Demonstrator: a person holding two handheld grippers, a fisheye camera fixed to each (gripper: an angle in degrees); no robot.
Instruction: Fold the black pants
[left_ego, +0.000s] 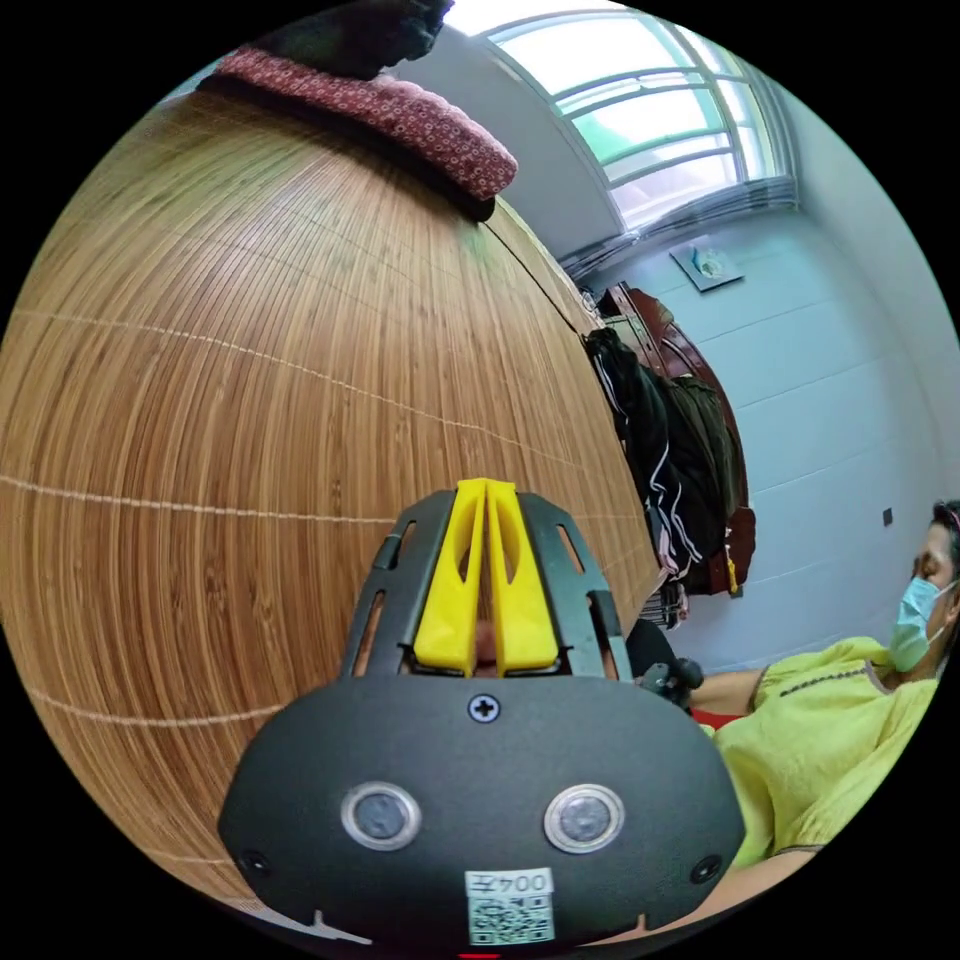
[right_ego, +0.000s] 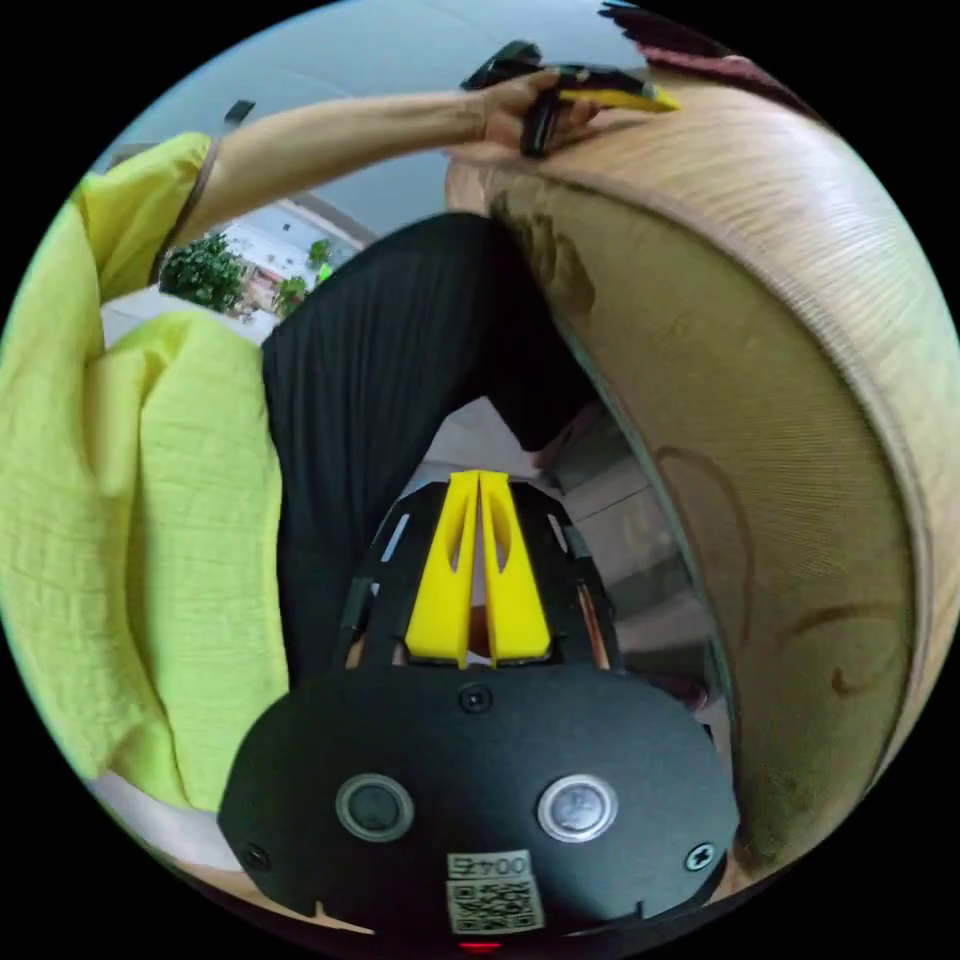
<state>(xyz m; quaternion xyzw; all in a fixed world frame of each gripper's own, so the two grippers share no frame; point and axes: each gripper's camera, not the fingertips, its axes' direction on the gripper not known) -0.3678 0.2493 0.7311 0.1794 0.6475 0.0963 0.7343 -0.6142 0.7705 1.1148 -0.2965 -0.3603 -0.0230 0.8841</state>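
1. Left tool (left_ego: 486, 492): black body with yellow jaws pressed together, nothing between them, held low over a bamboo mat (left_ego: 230, 400).
2. Bamboo mat: fine brown slats with pale stitched cross-lines, spread over a raised surface; whether this is a bed or a desk, I cannot tell.
3. Red patterned cushion (left_ego: 400, 115): lies at the far edge of the mat, with a dark item on top of it that is cut off at the frame edge.
4. Dark clothes (left_ego: 665, 470): heaped on a wooden chair beyond the mat's edge, against the pale blue wall under the window (left_ego: 660, 110). Whether the black pants are among them, I cannot tell.
5. Right tool (right_ego: 478, 478): yellow jaws closed on each other, empty, held below the mat's edge and beside the surface's brown side panel (right_ego: 750, 480).
6. Person (right_ego: 160, 480): wears a yellow-green top and black trousers (right_ego: 390, 340), close beside the right tool.
7. In the right gripper view the person's hand (right_ego: 510, 110) grips the left tool on the top of the mat.
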